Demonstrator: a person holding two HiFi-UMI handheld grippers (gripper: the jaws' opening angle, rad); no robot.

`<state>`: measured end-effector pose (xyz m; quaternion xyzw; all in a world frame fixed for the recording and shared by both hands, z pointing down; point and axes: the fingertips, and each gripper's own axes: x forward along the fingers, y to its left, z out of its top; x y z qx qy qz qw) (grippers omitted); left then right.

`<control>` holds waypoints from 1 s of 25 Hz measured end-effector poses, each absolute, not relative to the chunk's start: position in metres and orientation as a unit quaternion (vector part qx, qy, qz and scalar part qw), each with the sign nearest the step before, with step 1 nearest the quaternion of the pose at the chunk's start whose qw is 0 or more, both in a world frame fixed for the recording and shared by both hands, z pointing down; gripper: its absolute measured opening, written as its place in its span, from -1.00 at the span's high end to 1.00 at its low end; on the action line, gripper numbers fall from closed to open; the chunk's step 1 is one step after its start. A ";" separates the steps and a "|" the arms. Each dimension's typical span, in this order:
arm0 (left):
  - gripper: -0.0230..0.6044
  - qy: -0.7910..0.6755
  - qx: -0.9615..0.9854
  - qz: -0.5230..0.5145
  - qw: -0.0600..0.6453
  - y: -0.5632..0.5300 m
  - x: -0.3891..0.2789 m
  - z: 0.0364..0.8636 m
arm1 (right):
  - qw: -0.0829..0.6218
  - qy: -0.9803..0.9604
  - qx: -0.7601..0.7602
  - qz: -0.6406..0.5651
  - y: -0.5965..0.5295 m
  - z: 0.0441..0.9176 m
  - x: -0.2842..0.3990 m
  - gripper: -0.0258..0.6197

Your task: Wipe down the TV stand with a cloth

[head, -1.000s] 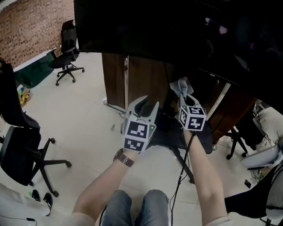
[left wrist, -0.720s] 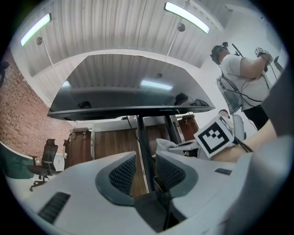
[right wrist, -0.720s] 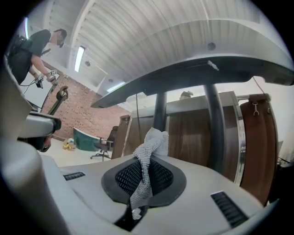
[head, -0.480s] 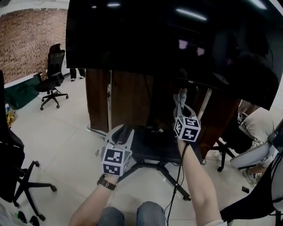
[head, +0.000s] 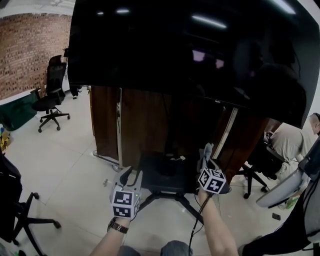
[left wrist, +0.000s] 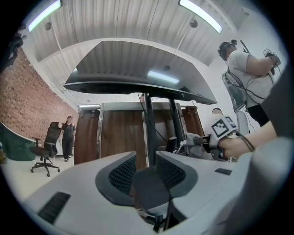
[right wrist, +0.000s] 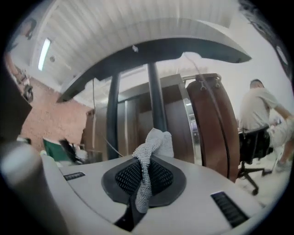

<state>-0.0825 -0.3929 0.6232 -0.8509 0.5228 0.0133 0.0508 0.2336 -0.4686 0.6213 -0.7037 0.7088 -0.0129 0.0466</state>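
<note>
Clamping grey cloth (right wrist: 156, 140), R gripper (head: 206, 159) hangs by TV stand (head: 155, 175); L gripper (head: 131, 173) jaws apart, empty.

— What sort of place is this?
— An office, by the look: a swivel chair (head: 53, 80) on a pale tiled floor (head: 65, 150), a brick wall (head: 30, 50), ceiling strip lights (left wrist: 202, 13), a large screen (head: 185, 50) on its TV stand (head: 155, 181), a person (head: 286, 142) seated nearby.

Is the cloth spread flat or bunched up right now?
Bunched: the cloth is a twisted strip pinched between the right hand-held gripper's closed jaws.
</note>
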 end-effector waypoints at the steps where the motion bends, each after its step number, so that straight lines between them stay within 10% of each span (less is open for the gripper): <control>1: 0.46 0.528 -0.848 0.021 0.047 -0.394 -0.088 0.625 | 0.076 0.725 -0.684 0.003 -0.443 0.616 0.209 0.84; 10: 0.46 0.562 -0.825 0.060 0.025 -0.370 -0.125 0.646 | 0.022 0.865 -0.502 0.011 -0.379 0.660 -0.036 0.84; 25: 0.46 0.505 -0.861 0.032 0.047 -0.333 -0.053 0.653 | 0.038 0.618 -0.784 -0.052 -0.326 0.673 0.403 0.84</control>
